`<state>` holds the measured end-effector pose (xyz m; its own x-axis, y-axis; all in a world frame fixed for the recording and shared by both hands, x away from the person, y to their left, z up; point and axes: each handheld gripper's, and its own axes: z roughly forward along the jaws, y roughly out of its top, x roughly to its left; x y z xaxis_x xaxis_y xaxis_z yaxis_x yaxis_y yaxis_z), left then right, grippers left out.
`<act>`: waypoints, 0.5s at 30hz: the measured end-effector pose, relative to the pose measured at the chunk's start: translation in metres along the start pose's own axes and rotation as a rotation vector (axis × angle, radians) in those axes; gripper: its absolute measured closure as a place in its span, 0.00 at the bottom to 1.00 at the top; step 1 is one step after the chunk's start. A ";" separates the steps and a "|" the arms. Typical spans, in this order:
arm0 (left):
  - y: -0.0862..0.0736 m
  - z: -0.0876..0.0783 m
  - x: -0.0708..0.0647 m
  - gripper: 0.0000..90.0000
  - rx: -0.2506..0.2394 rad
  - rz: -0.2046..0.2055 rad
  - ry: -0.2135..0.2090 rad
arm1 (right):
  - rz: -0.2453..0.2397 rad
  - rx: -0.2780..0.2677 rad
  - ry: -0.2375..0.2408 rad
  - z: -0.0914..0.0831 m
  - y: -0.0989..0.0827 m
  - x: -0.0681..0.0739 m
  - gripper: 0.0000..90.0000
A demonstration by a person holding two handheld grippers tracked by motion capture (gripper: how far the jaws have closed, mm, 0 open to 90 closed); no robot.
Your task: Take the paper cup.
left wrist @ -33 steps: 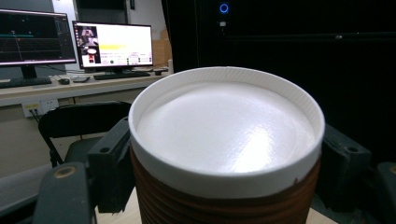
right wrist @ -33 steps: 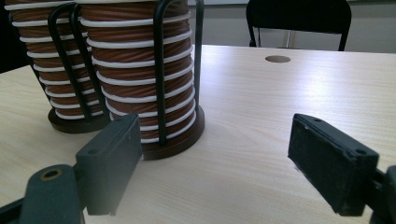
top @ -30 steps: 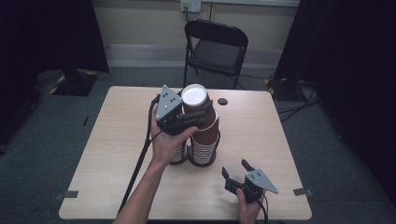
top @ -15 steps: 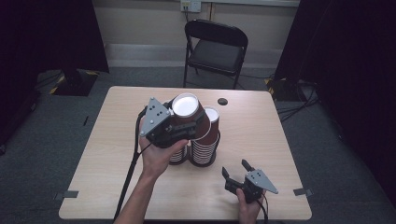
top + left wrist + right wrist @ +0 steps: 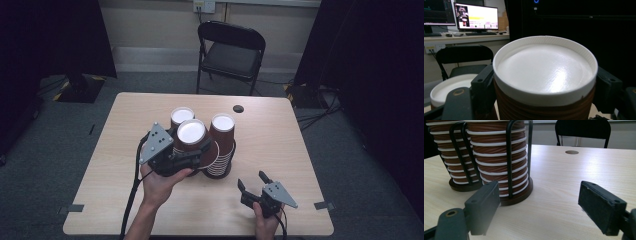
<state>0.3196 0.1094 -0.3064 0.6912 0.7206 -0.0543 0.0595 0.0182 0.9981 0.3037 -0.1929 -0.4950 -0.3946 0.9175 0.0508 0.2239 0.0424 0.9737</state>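
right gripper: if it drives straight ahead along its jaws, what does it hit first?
Probably the nearer cup stack in its black wire holder, up and left of the open right gripper. Bare table lies dead centre, so depth is uncertain; it might slip past on the right.

Left tool (image 5: pixel 200 150): black body, grey three-cornered plate on top with small dark screw holes; black cable trailing off; right tool (image 5: pixel 256 186): same black build, same grey plate; jaws are black blocky pads, round brass-coloured rivet near base; forearms bare, no sleeves.
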 end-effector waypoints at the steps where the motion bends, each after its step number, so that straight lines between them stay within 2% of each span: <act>1: -0.003 -0.002 0.001 0.24 0.004 -0.004 0.002 | 0.002 0.001 0.003 0.000 0.000 0.000 0.19; 6: -0.015 -0.009 0.004 0.24 0.016 -0.027 0.005 | -0.006 0.002 -0.003 0.000 0.000 0.000 0.19; 9: -0.025 -0.015 0.005 0.24 0.041 -0.044 0.009 | -0.004 0.025 0.027 0.002 0.001 0.000 0.19; 12: -0.034 -0.018 0.004 0.24 0.040 -0.058 -0.001 | -0.020 0.047 0.043 0.003 0.001 0.003 0.19; 15: -0.047 -0.017 0.008 0.24 0.067 -0.090 0.003 | -0.037 0.070 0.046 0.004 0.002 0.005 0.19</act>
<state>0.3099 0.1265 -0.3529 0.6786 0.7204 -0.1434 0.1690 0.0368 0.9849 0.3057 -0.1863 -0.4939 -0.4440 0.8956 0.0268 0.2697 0.1051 0.9572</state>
